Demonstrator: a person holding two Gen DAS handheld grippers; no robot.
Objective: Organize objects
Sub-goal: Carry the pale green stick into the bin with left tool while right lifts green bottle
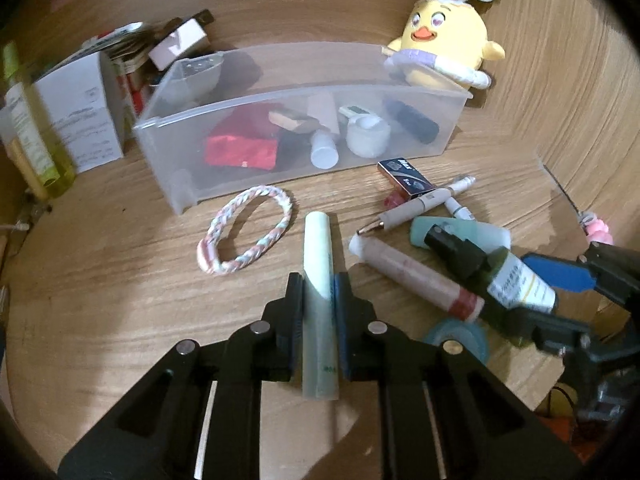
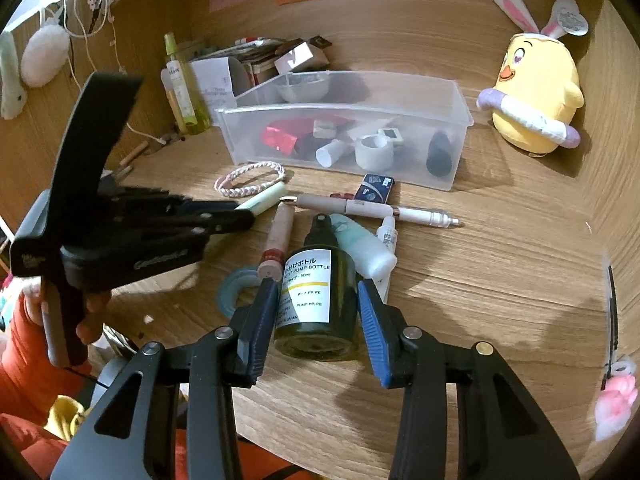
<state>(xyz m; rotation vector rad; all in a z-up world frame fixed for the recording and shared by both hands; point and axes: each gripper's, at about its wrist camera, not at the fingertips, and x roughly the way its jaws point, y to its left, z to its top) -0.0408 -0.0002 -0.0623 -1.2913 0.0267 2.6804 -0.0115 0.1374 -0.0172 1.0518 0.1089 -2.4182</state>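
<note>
My left gripper (image 1: 319, 286) is shut on a pale green tube (image 1: 319, 280) that lies lengthwise between its fingers, low over the wooden table; the tube also shows in the right wrist view (image 2: 264, 201). My right gripper (image 2: 318, 300) is around a dark green pump bottle (image 2: 316, 300) with a white label; both pads touch its sides. The bottle shows in the left wrist view (image 1: 496, 272). A clear plastic bin (image 1: 280, 152) holding several small items stands behind, also in the right wrist view (image 2: 456, 152).
Loose on the table: a braided pastel ring (image 1: 244, 236), a pink tube (image 1: 420, 276), pens (image 1: 424, 204), a small dark box (image 1: 404, 176), a teal bottle (image 1: 472, 232), a tape roll (image 1: 460, 336). A yellow chick plush (image 1: 448, 40) and boxes and bottles (image 1: 72, 116) stand at the back.
</note>
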